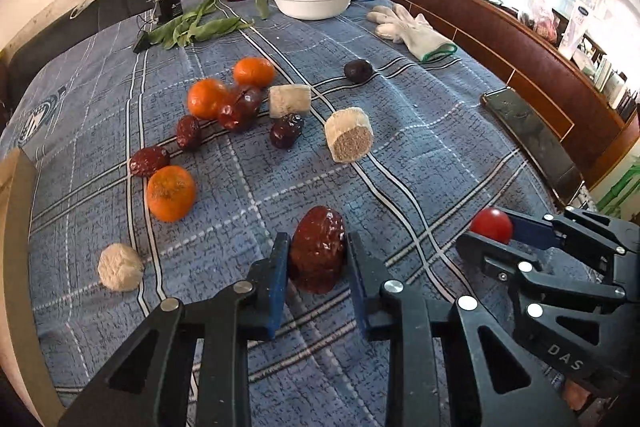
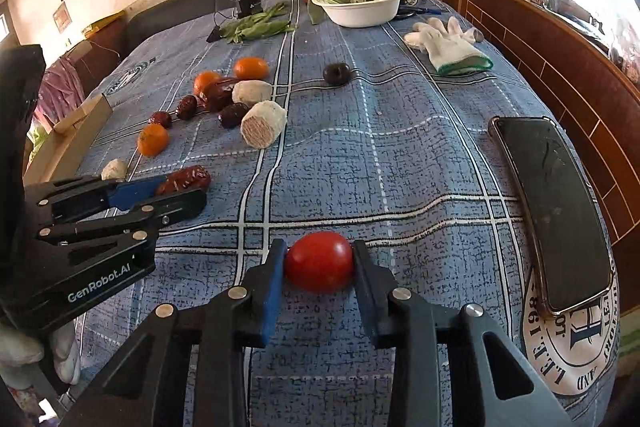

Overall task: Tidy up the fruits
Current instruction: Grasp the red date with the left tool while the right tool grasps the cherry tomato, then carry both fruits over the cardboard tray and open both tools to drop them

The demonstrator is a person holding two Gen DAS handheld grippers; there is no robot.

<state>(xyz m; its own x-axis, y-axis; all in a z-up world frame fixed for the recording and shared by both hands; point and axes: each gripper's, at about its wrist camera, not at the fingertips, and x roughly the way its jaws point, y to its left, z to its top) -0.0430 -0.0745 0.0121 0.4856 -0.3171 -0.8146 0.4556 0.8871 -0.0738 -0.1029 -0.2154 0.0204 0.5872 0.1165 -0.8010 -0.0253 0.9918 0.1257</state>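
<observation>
My left gripper is shut on a large red date, held just above the blue plaid cloth; it also shows in the right wrist view. My right gripper is shut on a red cherry tomato, which also shows in the left wrist view. Farther back lie a cluster of oranges, several dark red dates and pale cut corn-like chunks. One orange and a pale lump lie nearer on the left. A dark plum sits apart.
A white bowl with greens stands at the far end, with loose green leaves to its left. A white glove and a black phone lie on the right. A cardboard box is at the left edge. A wooden ledge runs along the right.
</observation>
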